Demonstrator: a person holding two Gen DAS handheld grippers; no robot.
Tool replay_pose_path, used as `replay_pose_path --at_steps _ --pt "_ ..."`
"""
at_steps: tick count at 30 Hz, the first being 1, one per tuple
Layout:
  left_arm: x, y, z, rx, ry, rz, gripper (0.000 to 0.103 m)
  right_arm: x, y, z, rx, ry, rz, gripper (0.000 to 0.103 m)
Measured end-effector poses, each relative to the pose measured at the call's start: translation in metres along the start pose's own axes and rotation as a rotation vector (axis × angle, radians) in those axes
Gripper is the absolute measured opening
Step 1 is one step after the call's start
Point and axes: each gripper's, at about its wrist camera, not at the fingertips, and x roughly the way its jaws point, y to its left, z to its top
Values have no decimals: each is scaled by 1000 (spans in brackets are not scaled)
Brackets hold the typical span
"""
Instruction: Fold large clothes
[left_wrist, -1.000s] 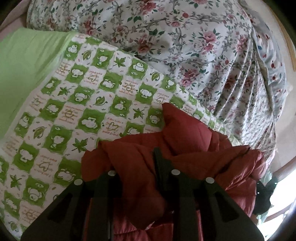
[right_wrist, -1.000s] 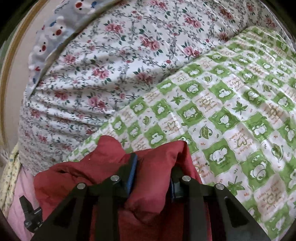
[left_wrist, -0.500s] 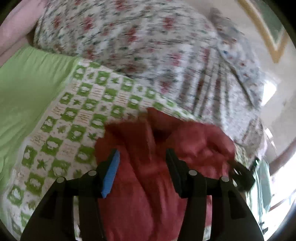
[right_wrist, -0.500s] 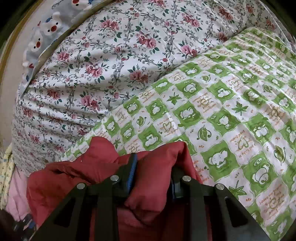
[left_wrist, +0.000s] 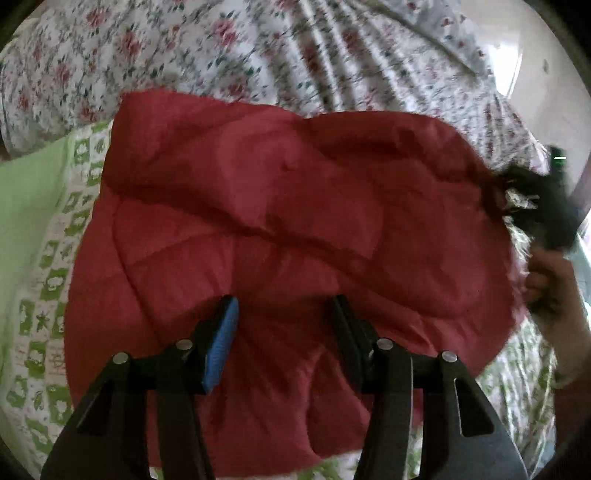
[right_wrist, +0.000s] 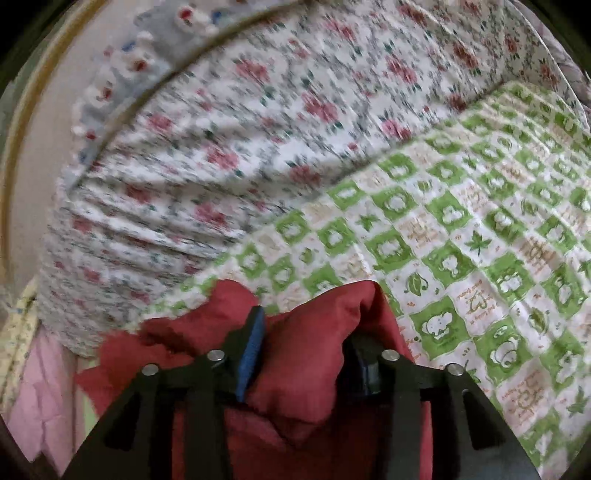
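Observation:
A red quilted jacket (left_wrist: 288, 229) lies spread on a green-and-white patterned bed cover (left_wrist: 55, 266). My left gripper (left_wrist: 284, 325) hovers over the jacket's near part with its jaws wide apart and nothing between them. In the right wrist view, my right gripper (right_wrist: 303, 343) is shut on a bunched fold of the red jacket (right_wrist: 314, 354), close above the patterned cover (right_wrist: 480, 258). The other gripper and the hand holding it (left_wrist: 550, 280) show at the jacket's right edge in the left wrist view.
A bulky floral quilt (right_wrist: 229, 155) is heaped along the far side of the bed. A plain green sheet (left_wrist: 22, 206) lies at the left. Pink fabric (right_wrist: 40, 391) sits at the bed's left edge in the right wrist view.
My left gripper has let go of the jacket, opened wide and drawn back above it. The jacket now lies spread out flatter. My right gripper keeps its hold.

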Motion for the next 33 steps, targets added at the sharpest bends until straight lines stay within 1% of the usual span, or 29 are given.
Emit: replay_pose_path --at_steps 1,2,3,4,5,6,7,9,10,11,12,15,18,20,22,24,27,30,33 --pt "2 4 -1 -10 -1 4 51 -11 6 0 -23 -18 6 55" --pt "4 6 0 -18 -2 6 51 -24 15 -1 -57 -42 6 59" --pt "4 5 0 -20 -6 12 51 -35 22 -4 -91 -60 10 66" --pt "4 5 1 -20 -9 20 51 -46 33 -9 -144 -73 22 71" --pt "5 3 1 -17 -13 31 51 -52 44 -16 -200 -70 31 73" --pt "6 2 2 -15 -14 39 51 -55 56 -23 -258 -50 39 76" --pt "7 1 3 -13 -16 47 51 -52 69 -35 -332 -5 46 76" --pt "7 -1 3 -13 -16 54 51 -40 88 -54 -443 84 57 76" --pt "8 0 4 -14 -14 55 51 -28 97 -66 -504 144 54 75" --pt "7 0 4 -17 -13 54 51 -15 102 -76 -548 193 33 75" --pt "6 1 4 -22 -11 52 50 -1 103 -84 -580 235 -6 75" --pt "0 8 7 -42 -18 51 45 25 94 -88 -560 274 -47 75" --pt "2 24 12 -68 -14 81 44 44 82 -76 -498 269 -54 75" --pt "10 39 18 -102 5 63 40 52 83 -73 -494 268 -69 75" --pt "18 48 22 -129 17 68 40 66 84 -72 -485 293 -72 78" --pt "26 56 26 -159 26 66 39 74 78 -69 -456 307 -65 78" --pt "38 65 31 -199 35 83 39 82 73 -66 -425 327 -50 79" --pt "47 68 35 -209 42 97 40 87 71 -67 -420 331 -47 79" --pt "49 65 36 -188 44 117 40 87 71 -68 -422 326 -47 79"
